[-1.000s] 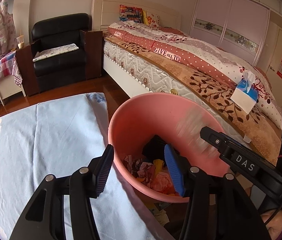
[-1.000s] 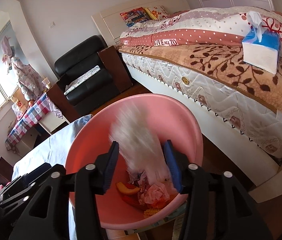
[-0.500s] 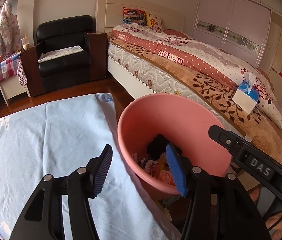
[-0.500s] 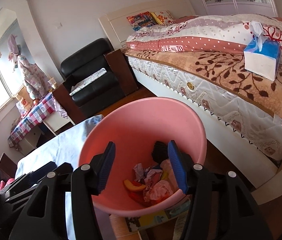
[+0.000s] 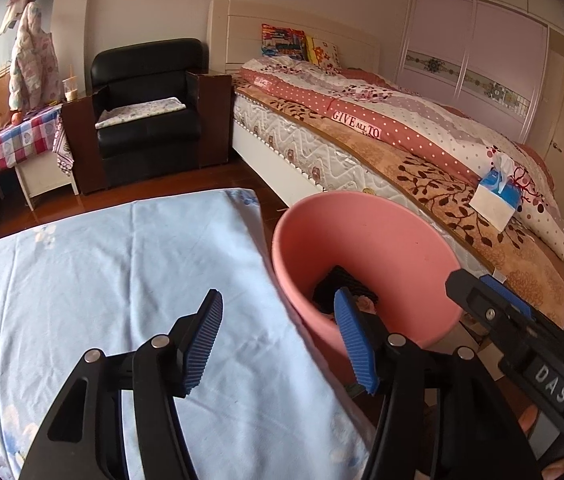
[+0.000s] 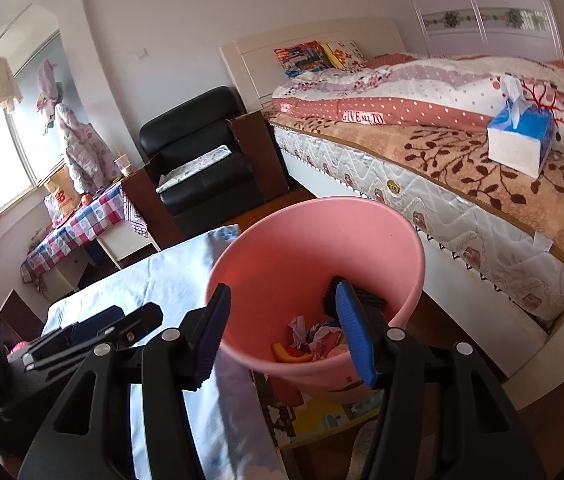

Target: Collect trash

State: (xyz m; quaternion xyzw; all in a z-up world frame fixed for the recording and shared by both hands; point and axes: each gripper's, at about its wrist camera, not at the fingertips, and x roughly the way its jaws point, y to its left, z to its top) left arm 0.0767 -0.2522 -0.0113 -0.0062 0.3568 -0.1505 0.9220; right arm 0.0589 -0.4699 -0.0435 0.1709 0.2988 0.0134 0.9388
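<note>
A pink bin [image 5: 381, 248] stands on the floor beside a table with a light blue cloth [image 5: 102, 280]. It also shows in the right wrist view [image 6: 301, 256]. Crumpled paper and scraps of trash [image 6: 313, 338] lie at its bottom, with a black object [image 6: 365, 300] against the inner wall. My left gripper [image 5: 280, 338] is open and empty, above the table's edge next to the bin. My right gripper [image 6: 282, 330] is open and empty, above the bin's near rim. It shows at the right of the left wrist view [image 5: 513, 320].
A bed [image 5: 401, 152] with a blue tissue box [image 5: 497, 196] runs along the right. A black armchair [image 5: 150, 108] and a side table with a checked cloth [image 5: 6, 140] stand at the back. Printed paper or a mat [image 6: 321, 412] lies under the bin.
A pale wad that was between my right gripper's fingers a second ago has dropped into the bin. Both grippers have pulled back and up from the bin, staying open.
</note>
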